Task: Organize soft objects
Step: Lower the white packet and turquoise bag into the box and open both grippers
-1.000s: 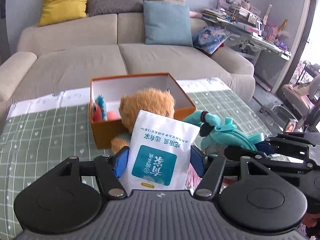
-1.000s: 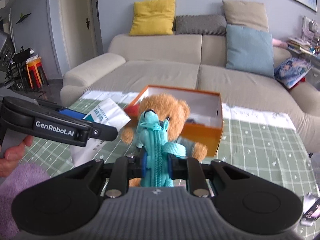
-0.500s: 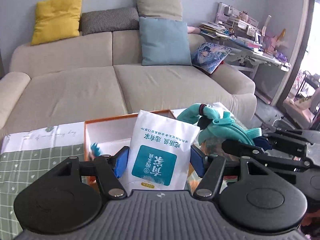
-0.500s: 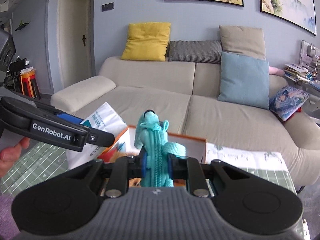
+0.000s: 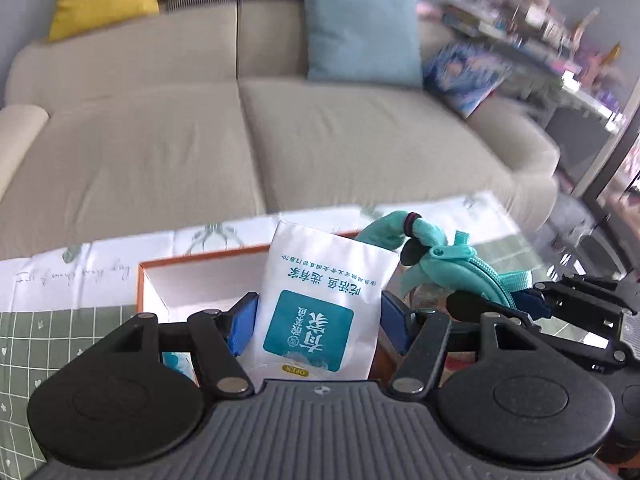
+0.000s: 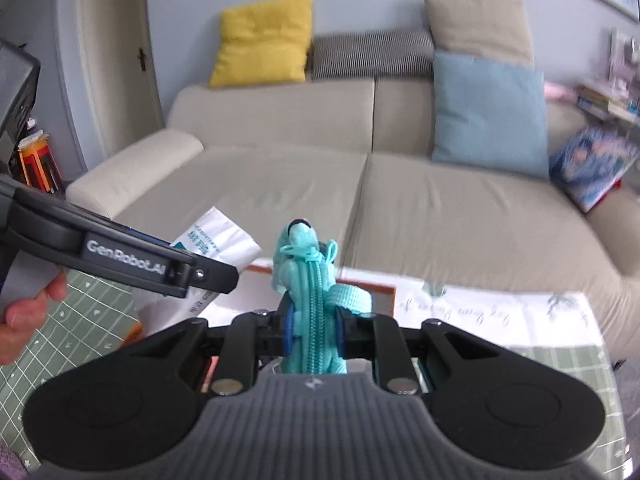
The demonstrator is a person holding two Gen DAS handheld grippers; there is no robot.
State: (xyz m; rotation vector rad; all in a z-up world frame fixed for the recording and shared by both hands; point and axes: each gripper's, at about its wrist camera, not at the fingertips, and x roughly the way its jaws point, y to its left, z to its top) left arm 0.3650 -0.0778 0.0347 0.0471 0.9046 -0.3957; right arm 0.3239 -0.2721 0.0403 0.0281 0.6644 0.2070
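We hold two soft things over the orange box (image 5: 200,268), which stands on the table (image 5: 60,340) near its far edge, the edge toward the sofa (image 5: 180,140).

We think the main danger is a bad release. The white packet (image 5: 320,300) is wide and flat, and it stands upright between our fingers; if we let it go here, it may catch on the front wall of the box and tip out onto the table. The teal pouch (image 6: 310,300) has loose straps and a cord, and these could hook on a finger when we open. The two claws are also close side by side over the same box, so they may knock together if both go down at once. Both views are blurred, and we cannot see what lies inside the box, so we cannot tell how much room is left.

The left claw (image 5: 318,320) is about half open, its blue pads pressing both sides of the white packet. The right claw (image 6: 312,326) is narrow, almost closed, and it clamps the teal pouch along the zipper, with the pouch sticking up over the box's far wall.
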